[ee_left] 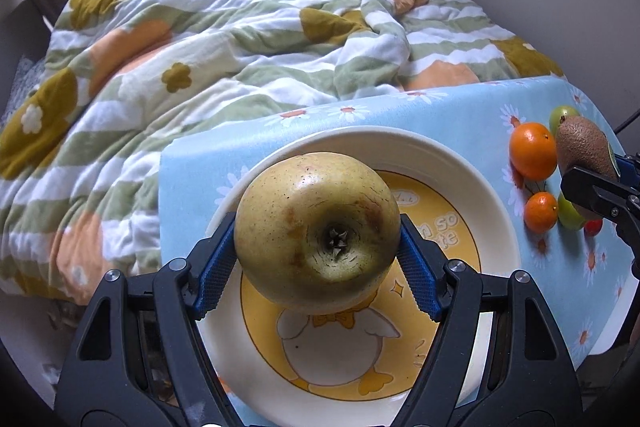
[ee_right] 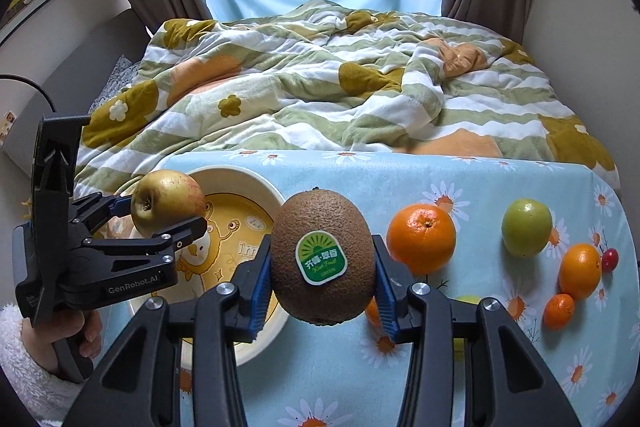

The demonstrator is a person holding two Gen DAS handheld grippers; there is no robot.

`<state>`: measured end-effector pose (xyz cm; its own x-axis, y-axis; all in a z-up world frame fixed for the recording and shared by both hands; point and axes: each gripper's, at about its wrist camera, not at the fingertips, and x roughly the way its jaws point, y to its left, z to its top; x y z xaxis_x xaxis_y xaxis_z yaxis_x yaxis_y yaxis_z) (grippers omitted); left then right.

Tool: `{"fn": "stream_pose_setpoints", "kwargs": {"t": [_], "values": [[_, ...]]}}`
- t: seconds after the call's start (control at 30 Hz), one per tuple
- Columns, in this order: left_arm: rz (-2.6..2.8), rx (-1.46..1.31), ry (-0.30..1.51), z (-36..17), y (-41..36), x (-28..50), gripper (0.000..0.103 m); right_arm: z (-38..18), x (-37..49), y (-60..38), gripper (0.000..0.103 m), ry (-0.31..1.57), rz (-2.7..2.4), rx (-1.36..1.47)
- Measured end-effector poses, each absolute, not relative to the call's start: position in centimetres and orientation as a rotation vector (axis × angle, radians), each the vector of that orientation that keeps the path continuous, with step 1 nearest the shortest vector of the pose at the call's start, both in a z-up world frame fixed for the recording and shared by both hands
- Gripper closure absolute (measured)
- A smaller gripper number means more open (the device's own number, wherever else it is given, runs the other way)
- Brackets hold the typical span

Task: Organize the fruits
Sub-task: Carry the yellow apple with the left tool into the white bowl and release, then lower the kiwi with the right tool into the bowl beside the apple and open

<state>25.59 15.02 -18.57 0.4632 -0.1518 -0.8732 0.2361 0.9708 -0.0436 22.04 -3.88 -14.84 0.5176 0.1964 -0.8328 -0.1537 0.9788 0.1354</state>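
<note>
Over the cream duck-print plate [ee_left: 460,163], we hold a yellow-green apple [ee_left: 318,231] in the left gripper [ee_left: 318,259], its 2 blue-padded fingers [ee_left: 214,267] pinching the fruit at both sides, blossom end facing the camera. We see the apple clear of the plate surface in the right wrist view, raised above the plate's left rim.

Our right gripper [ee_right: 323,273] clamps a kiwi [ee_right: 323,257] between its blue pads [ee_right: 262,279]; a green sticker [ee_right: 321,259] faces the lens. The kiwi hangs above the daisy-print tablecloth [ee_right: 500,175], just right of the plate.

On the cloth we count 1 large orange [ee_right: 421,233], 1 green fruit [ee_right: 527,227], 1 medium orange [ee_right: 579,271], 1 small mandarin [ee_right: 559,311] and 1 red cherry [ee_right: 610,259], grouped at the right. A further orange fruit and a pale green one sit partly hidden behind the right gripper. Beyond the table lies a rumpled floral blanket [ee_right: 320,83].
</note>
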Motion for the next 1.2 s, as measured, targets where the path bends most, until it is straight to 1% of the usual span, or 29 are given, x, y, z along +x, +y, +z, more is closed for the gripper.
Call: {"fn": "stream_pose_setpoints", "kwargs": {"t": [0.13, 0.17, 0.2, 0.23, 0.27, 0.3, 0.4, 0.83, 1.2], "values": [[-0.257, 0.096, 1.068, -19.2, 15.1, 26.0, 0.021, -15.1, 22.2, -3.7, 0.062, 1.013, 0.191, 0.059], [-0.265, 0.088, 1.064, -19.2, 15.2, 26.1, 0.019, -15.1, 22.2, -3.7, 0.062, 1.013, 0.188, 0.060], [-0.274, 0.082, 1.052, -19.0, 15.2, 26.0, 0.015, -15.0, 22.1, -3.7, 0.062, 1.013, 0.185, 0.061], [-0.284, 0.081, 1.035, -18.6, 15.2, 25.9, 0.002, -15.0, 22.2, -3.6, 0.062, 1.014, 0.182, 0.063], [-0.276, 0.095, 1.015, -18.3, 15.0, 25.8, 0.000, -14.9, 22.2, -3.6, 0.062, 1.014, 0.181, 0.064], [-0.271, 0.111, 0.992, -17.9, 14.8, 25.6, 0.000, -14.9, 22.3, -3.5, 0.062, 1.014, 0.182, 0.065], [-0.274, 0.140, 0.996, -17.6, 14.5, 25.4, 0.000, -14.7, 22.3, -3.4, 0.062, 1.012, 0.190, 0.061], [-0.133, 0.063, 1.013, -15.8, 16.9, 20.6, 0.000, -14.2, 24.0, -1.1, 0.062, 1.006, 0.344, -0.008], [-0.037, 0.030, 1.012, -15.3, 17.9, 16.8, 0.000, -16.4, 25.8, 1.9, 0.062, 1.035, 0.460, -0.075]]}}
